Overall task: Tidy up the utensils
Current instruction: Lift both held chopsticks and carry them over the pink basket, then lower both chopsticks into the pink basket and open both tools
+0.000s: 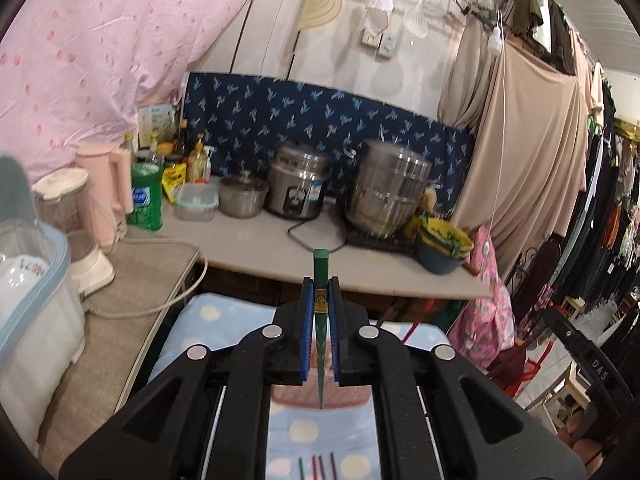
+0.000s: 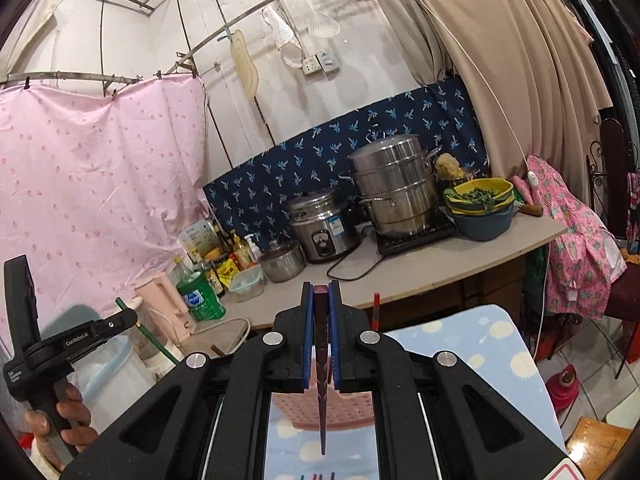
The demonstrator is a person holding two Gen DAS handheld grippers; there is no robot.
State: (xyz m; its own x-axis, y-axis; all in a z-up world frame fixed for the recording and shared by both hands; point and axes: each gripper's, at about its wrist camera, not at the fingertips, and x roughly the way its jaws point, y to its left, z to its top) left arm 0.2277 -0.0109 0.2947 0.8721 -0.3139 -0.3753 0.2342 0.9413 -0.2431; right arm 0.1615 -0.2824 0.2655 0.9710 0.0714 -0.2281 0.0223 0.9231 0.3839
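Note:
My left gripper (image 1: 321, 286) is shut on a green chopstick (image 1: 320, 276) that stands upright, its thin tip hanging down over a pink basket (image 1: 344, 394). My right gripper (image 2: 321, 292) is shut on a dark maroon chopstick (image 2: 321, 320), also upright, with its tip down over the same pink basket (image 2: 352, 408). Several more chopsticks (image 1: 316, 466) lie on the blue dotted cloth (image 1: 224, 316) below the left gripper; their ends also show in the right wrist view (image 2: 320, 475). The left gripper (image 2: 132, 316) shows at the left of the right wrist view, held by a hand.
A counter (image 1: 256, 248) behind holds a steel steamer pot (image 1: 388, 188), a rice cooker (image 1: 298, 186), a small pot (image 1: 243, 195), bottles, a green jar (image 1: 146, 196) and a yellow-rimmed bowl (image 1: 442, 244). A blender (image 1: 76, 224) and white bin (image 1: 36, 300) stand left.

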